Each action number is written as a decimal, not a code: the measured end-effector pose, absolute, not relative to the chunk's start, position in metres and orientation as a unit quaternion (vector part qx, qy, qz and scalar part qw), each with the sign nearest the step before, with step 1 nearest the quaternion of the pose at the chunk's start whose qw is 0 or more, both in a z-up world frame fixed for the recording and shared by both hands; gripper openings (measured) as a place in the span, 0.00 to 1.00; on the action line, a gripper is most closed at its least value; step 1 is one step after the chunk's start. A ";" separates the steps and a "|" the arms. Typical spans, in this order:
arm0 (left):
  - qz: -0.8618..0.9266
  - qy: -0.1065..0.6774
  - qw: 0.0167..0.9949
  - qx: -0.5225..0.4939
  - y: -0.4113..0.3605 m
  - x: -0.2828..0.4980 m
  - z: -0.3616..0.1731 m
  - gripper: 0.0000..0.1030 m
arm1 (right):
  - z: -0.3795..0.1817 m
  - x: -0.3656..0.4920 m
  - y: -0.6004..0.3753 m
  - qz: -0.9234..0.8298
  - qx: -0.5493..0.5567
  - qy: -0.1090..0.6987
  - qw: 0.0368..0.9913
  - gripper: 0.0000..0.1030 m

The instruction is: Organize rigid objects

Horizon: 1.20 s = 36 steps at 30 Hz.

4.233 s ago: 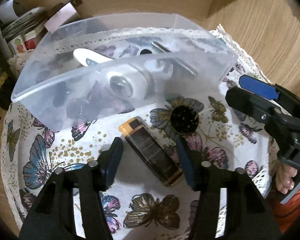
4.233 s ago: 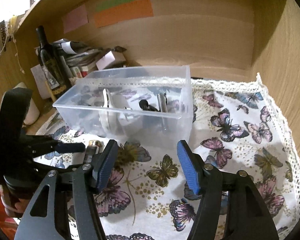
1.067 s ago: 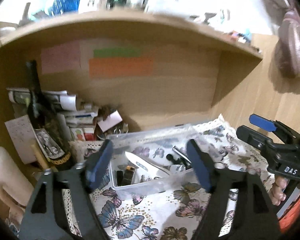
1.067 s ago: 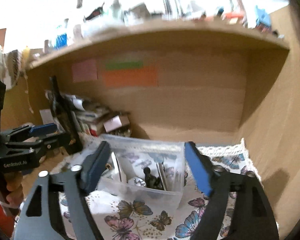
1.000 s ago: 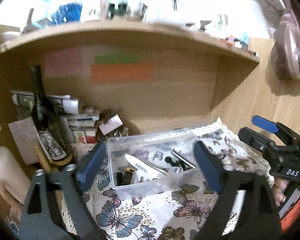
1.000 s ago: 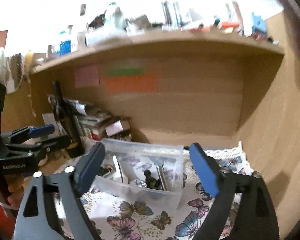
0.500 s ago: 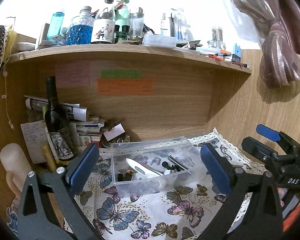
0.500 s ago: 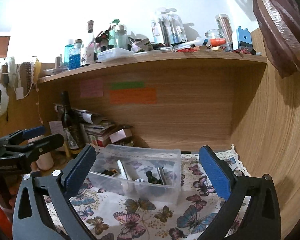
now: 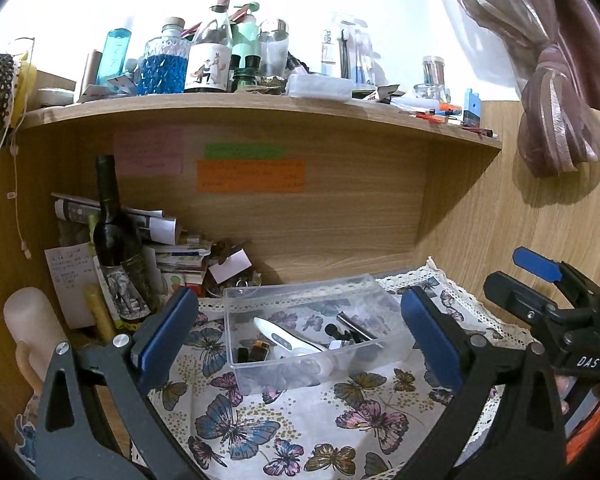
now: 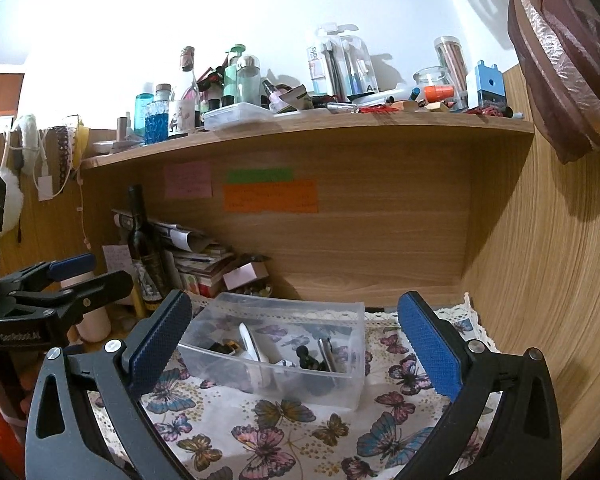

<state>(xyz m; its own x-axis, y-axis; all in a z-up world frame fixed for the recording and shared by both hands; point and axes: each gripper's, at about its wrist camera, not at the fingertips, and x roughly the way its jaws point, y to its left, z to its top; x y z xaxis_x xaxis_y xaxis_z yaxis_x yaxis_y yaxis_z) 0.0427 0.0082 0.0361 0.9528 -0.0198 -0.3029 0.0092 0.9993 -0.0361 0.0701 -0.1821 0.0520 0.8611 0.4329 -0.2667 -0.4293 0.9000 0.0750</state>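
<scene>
A dark wine bottle (image 9: 118, 240) stands beside stacked papers (image 9: 180, 256).

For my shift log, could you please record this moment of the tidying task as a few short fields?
Surface: butterfly tablecloth, nothing loose visible on it
Container: clear plastic bin
Bin contents: white thermometer, small dark items
Left gripper: open, empty, held back from the bin
Right gripper: open, empty, held back from the bin
Beside the cloth: dark wine bottle

"DAS" on right tool (image 9: 540, 276); "GenRobot.AI" on left tool (image 10: 88, 276).
</scene>
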 end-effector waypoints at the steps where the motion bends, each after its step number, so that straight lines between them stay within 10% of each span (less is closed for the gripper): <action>1: -0.008 0.152 0.988 -0.016 0.008 0.042 0.036 1.00 | 0.052 0.070 -0.183 0.224 0.006 0.139 0.965 1.00; 36: -0.012 0.146 0.989 -0.007 -0.005 0.042 0.037 1.00 | 0.051 0.071 -0.183 0.221 0.012 0.142 0.965 1.00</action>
<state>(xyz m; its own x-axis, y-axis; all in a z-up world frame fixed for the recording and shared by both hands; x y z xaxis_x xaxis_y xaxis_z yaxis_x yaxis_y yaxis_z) 0.0420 -0.0047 0.0368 0.9573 -0.0264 -0.2879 0.0225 0.9996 -0.0169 0.0708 -0.1829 0.0511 0.8621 0.4299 -0.2684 -0.4230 0.9020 0.0862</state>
